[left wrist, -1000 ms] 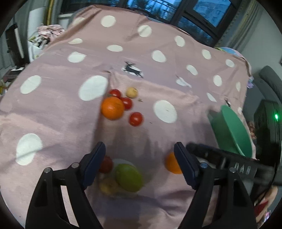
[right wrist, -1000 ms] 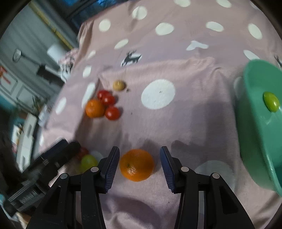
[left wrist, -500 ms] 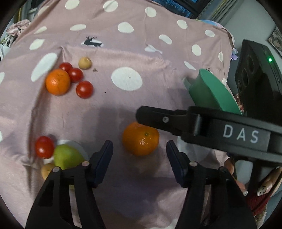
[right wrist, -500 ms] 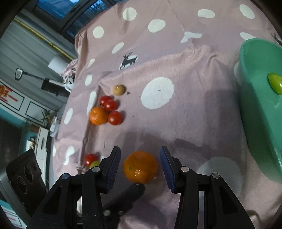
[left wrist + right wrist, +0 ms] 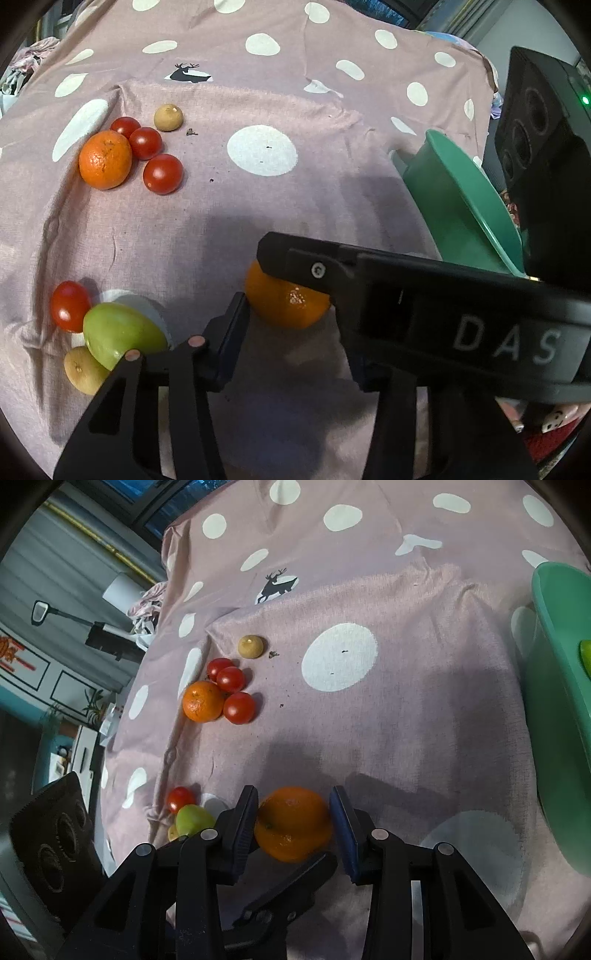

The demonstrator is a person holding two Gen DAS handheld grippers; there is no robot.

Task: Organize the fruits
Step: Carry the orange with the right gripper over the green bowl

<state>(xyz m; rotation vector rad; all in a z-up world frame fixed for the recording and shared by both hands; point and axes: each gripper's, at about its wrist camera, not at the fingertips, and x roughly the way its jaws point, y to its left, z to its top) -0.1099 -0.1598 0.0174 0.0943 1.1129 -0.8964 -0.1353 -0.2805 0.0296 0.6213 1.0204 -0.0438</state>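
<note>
Early going, I judge: one green fruit [image 5: 585, 657] lies in the green bowl [image 5: 554, 686]. Well left of the bowl, both tongs, left [image 5: 291, 325] and right [image 5: 293, 823], are closing round one orange [image 5: 293, 823]; other fruit waits beyond.

Both hand-held grippers point steeply down. My left hand-held gripper [image 5: 291, 325] is closing, with the orange [image 5: 286, 304] between its jaws. My right hand-held gripper [image 5: 293, 821] is closing on the same orange, crossing over the left.
</note>
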